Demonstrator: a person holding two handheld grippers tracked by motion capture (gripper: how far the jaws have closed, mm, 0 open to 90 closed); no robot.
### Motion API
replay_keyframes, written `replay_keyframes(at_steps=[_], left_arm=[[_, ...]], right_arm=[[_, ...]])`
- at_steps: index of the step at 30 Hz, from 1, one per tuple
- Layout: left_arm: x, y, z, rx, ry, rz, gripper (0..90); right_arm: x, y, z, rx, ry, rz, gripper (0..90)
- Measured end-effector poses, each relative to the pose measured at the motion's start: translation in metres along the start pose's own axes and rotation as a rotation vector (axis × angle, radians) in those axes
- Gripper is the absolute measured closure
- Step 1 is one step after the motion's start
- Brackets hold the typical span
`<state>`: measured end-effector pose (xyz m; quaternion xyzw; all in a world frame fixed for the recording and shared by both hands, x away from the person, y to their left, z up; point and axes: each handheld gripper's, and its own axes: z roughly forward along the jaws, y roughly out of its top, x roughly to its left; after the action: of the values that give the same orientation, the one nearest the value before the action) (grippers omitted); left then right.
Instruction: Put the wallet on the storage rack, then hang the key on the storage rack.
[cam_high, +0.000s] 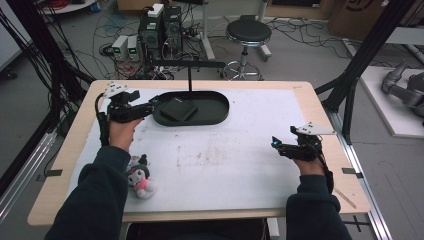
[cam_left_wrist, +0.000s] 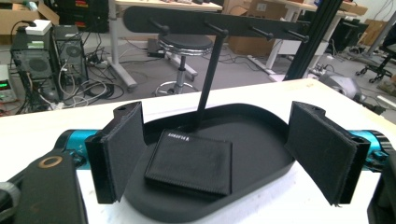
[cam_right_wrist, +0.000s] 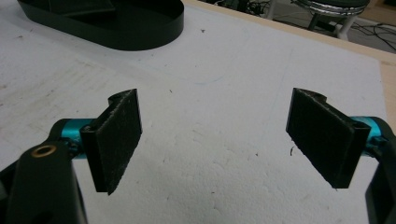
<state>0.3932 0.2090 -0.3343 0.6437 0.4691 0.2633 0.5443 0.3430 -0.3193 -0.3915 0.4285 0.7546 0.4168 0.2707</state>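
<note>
While the left tongs (cam_left_wrist: 215, 154) stand wide apart, holding nothing, the black wallet (cam_left_wrist: 191, 161) lies flat in the oval tray (cam_left_wrist: 261, 140). Right tongs (cam_right_wrist: 217, 140) gape empty over the tabletop (cam_right_wrist: 224, 93).

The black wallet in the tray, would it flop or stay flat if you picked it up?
The flat black fabric wallet would probably bend a little, since it looks soft and folded. It seems light and thin. Its woven cloth surface should grip well rather than slip. Lying flat in the black oval tray, it cannot roll.
</note>
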Motion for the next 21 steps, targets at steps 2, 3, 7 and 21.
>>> replay_keyframes(at_steps=[2, 3, 7, 21], left_arm=[[0.003, -0.004, -0.005, 0.002, 0.015, -0.001, 19.9], [0.005, -0.007, -0.007, 0.003, 0.022, -0.004, 19.9], [0.010, -0.020, -0.015, 0.004, 0.048, -0.020, 20.0], [0.010, -0.035, -0.048, 0.046, 0.064, -0.028, 20.0]], right_arm=[[0.000, 0.000, 0.001, 0.003, 0.002, -0.004, 18.4], [0.001, 0.000, 0.001, 0.003, 0.003, -0.005, 18.4], [0.003, 0.001, 0.000, 0.000, 0.006, -0.005, 18.4], [0.003, 0.002, 0.005, 0.006, 0.004, -0.011, 18.4]])
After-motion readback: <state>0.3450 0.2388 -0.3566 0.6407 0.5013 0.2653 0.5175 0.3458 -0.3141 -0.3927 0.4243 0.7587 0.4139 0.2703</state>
